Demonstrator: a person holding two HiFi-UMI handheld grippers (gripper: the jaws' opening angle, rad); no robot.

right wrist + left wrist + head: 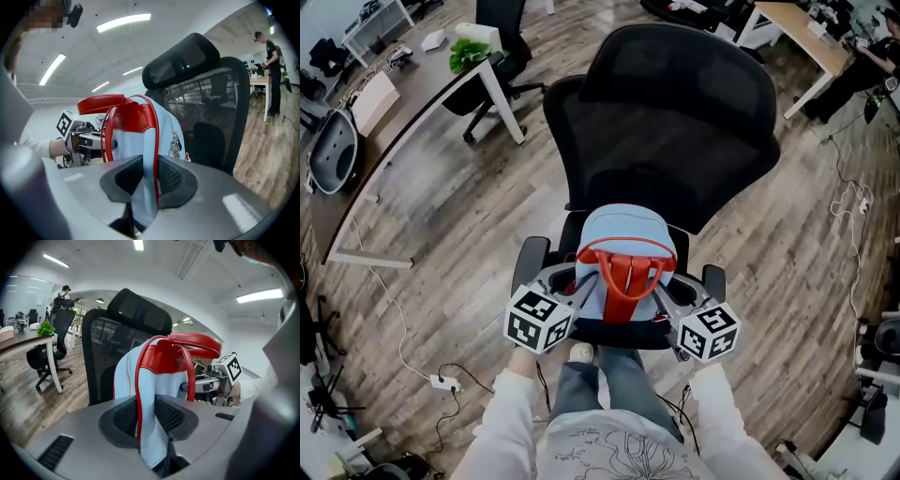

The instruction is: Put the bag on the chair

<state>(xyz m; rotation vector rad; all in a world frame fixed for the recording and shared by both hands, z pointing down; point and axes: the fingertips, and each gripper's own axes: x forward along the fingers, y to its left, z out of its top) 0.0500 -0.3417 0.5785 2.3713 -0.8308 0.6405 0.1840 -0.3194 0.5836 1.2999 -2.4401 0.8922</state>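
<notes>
A light blue bag [623, 240] with red handles [626, 274] stands upright on the seat of a black mesh office chair [675, 122]. My left gripper [581, 289] is shut on the bag's left side, and blue fabric with red trim [164, 394] sits between its pads [168, 414]. On the bag's right side, my right gripper [664, 294] is shut in the same way, fabric [133, 140] pinched between its pads [169, 177]. Each gripper view shows the chair's backrest [101, 352] [211, 117] behind the bag and the other gripper [220, 376] [77, 137] across it.
A long desk [403, 103] with a green plant [469, 54] and a second black chair [502, 56] stand at the upper left. Another desk [802, 28] is at the upper right. Cables and a power strip [441, 381] lie on the wood floor. My shoe [581, 353] is against the chair's front.
</notes>
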